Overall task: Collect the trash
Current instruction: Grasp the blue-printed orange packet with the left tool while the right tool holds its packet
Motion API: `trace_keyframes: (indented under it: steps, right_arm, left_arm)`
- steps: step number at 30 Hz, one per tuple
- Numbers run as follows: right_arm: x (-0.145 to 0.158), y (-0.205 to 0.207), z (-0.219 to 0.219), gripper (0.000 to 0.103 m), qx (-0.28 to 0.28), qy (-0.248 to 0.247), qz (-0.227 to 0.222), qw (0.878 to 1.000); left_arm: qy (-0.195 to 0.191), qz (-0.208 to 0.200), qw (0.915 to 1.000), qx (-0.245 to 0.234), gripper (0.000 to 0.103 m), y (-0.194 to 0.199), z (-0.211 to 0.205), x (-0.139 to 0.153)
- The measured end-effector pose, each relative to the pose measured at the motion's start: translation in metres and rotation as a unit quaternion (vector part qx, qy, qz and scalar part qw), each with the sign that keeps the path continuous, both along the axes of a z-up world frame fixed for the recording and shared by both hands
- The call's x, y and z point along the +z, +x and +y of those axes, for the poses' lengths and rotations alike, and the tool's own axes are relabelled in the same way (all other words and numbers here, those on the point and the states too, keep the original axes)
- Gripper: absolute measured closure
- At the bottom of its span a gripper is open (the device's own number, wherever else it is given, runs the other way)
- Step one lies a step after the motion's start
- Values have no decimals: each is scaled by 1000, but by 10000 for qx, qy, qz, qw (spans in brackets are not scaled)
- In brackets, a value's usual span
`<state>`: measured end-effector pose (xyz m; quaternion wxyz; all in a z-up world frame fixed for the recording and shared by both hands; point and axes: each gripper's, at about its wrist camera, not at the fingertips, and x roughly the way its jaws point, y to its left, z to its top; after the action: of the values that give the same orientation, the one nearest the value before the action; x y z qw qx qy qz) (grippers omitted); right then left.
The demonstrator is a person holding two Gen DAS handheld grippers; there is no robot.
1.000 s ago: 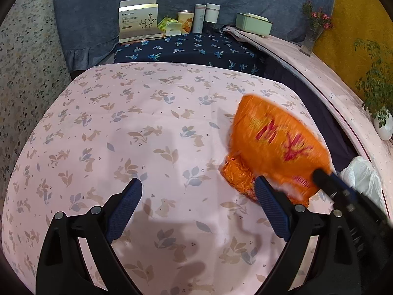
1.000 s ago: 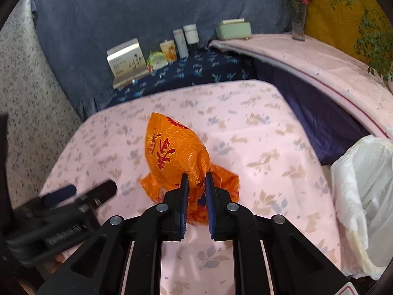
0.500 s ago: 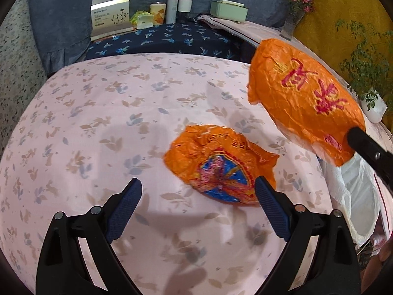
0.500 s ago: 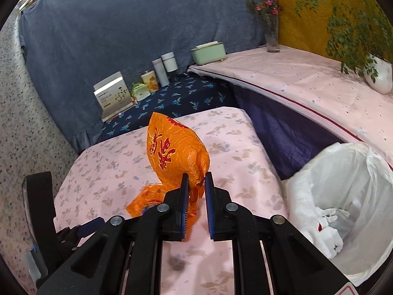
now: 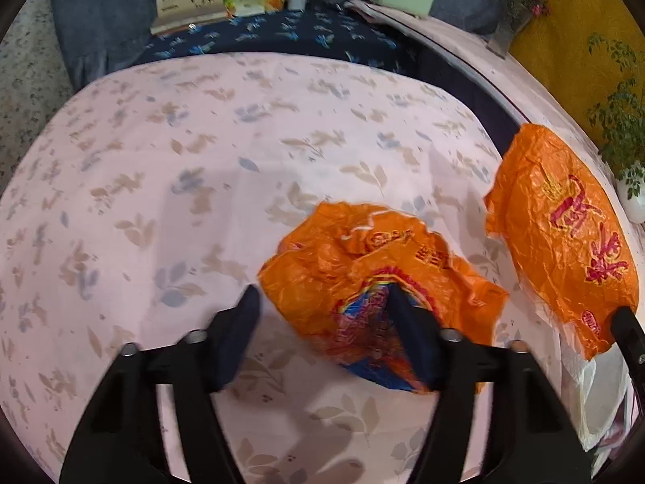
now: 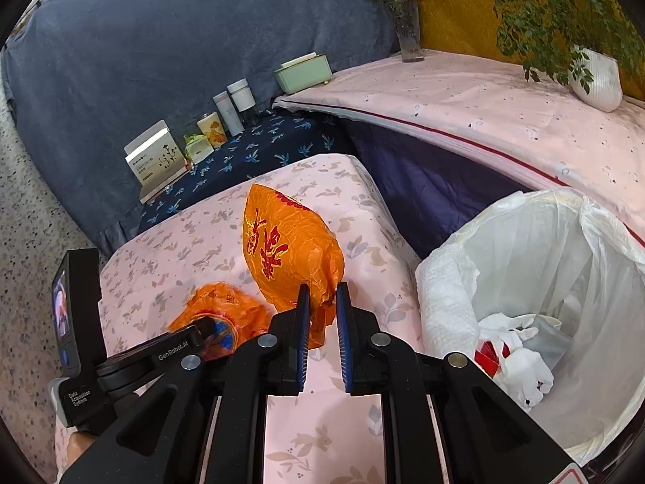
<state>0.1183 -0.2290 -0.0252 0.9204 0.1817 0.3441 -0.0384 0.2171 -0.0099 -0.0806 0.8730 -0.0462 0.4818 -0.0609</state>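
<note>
**Two orange wrappers by the lined bin**

The landmark here is the bin lined with a white bag (image 6: pixel 536 282), which stands against the right edge of the table covered in a pink leaf-print cloth (image 5: pixel 201 185).

The right gripper (image 6: pixel 322 302) hangs just left of the bin's rim, its two fingers pressed nearly together and pinching the lower corner of a puffed orange wrapper with red characters (image 6: pixel 286 250). That wrapper stands up above the cloth, clear of the table, beside the bin but not over its mouth. In the left wrist view the same wrapper (image 5: pixel 564 242) hangs at the right edge, above a fold of the white liner.

Further left of the bin, a second orange wrapper with a blue and red print (image 5: pixel 375 282) lies crumpled flat on the cloth. The left gripper (image 5: pixel 322 314) is over it, its jaws closing. The right finger lies over the wrapper's printed middle, while the left finger sits on bare cloth just off the wrapper's left edge, so part of the wrapper is between them but it is not yet squeezed.

Inside the bin lie white crumpled paper (image 6: pixel 520 359) and a red scrap (image 6: pixel 485 357). Beyond the table, far from the bin, small boxes and bottles (image 6: pixel 209 133) line a dark blue floral cloth
</note>
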Motion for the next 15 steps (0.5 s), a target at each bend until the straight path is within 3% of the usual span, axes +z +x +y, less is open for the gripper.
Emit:
trace_keyframes:
  steps: [7, 9, 15]
  right_arm:
    - [-13, 1, 0, 91, 15, 118, 119, 9999]
    - [-11, -1, 1, 91, 9, 122, 98, 9999]
    - [2, -9, -8, 91, -90, 122, -62, 9999]
  left_arm:
    - [219, -300, 9983, -439, 88, -15, -22, 10]
    - [139, -294, 9981, -515, 93, -18, -25, 14]
    - [69, -462, 9963, -718, 93, -28, -40, 34]
